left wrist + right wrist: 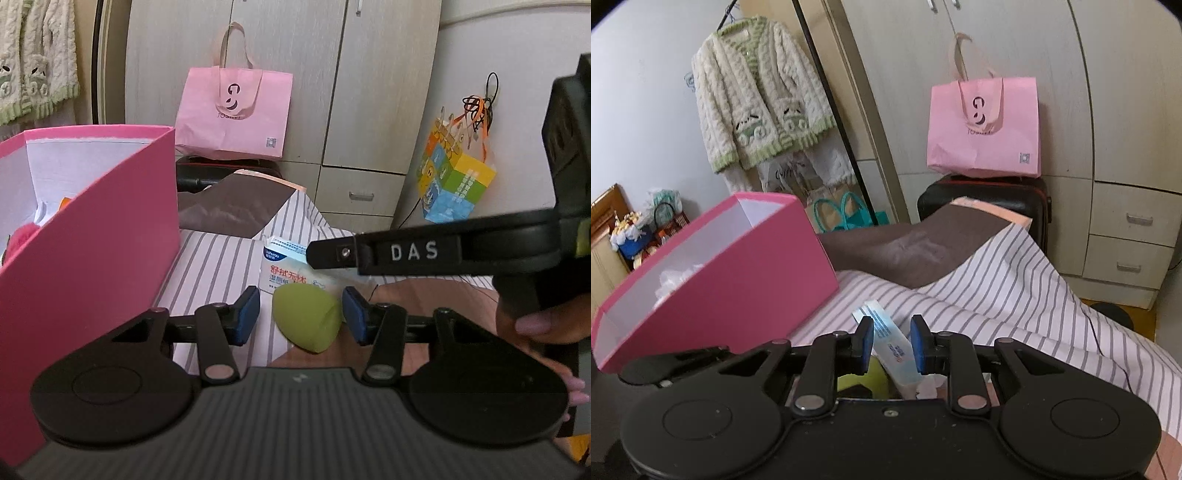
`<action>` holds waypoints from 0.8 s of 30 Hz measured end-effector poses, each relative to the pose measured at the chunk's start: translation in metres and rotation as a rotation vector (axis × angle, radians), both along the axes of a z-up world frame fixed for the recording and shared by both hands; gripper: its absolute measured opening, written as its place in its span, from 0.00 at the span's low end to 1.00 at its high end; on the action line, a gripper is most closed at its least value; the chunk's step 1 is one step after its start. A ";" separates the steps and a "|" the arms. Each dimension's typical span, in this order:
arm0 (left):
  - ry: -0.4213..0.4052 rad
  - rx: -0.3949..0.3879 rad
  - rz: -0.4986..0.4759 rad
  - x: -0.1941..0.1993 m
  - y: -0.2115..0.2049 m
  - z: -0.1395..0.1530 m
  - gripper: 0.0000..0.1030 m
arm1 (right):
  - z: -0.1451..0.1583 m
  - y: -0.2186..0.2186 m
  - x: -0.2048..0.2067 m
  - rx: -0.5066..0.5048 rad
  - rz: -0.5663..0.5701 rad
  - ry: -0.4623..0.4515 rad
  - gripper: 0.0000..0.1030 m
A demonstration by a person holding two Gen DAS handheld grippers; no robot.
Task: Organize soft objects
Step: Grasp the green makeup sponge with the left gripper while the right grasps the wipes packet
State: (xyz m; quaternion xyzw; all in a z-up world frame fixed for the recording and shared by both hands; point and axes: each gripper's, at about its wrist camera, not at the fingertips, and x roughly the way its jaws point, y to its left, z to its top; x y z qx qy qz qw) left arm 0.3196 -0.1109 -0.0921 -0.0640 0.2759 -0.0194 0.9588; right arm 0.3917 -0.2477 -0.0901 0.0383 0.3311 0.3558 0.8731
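Observation:
A green egg-shaped sponge (308, 317) lies on the striped cloth (210, 266), between the open fingers of my left gripper (301, 314). Behind it lies a white wet-wipe pack (282, 267). My right gripper (892, 343) is open around that wipe pack (892, 345), its blue pads a little apart from the pack's sides; its arm (406, 253) shows in the left wrist view. The sponge (864, 376) shows green under the right gripper. A pink open box (88, 258) stands at the left, with soft pink and white items inside (676, 278).
A pink paper bag (232, 114) sits on a black suitcase (982, 203) against a wardrobe. A brown cloth (905, 247) lies past the striped one. A knitted cardigan (757, 107) hangs at the left. A colourful carton (452, 184) hangs at the right.

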 end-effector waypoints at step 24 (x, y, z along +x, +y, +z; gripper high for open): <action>0.053 -0.048 -0.010 0.015 0.001 -0.011 0.37 | -0.018 -0.022 0.014 0.124 0.013 0.145 0.36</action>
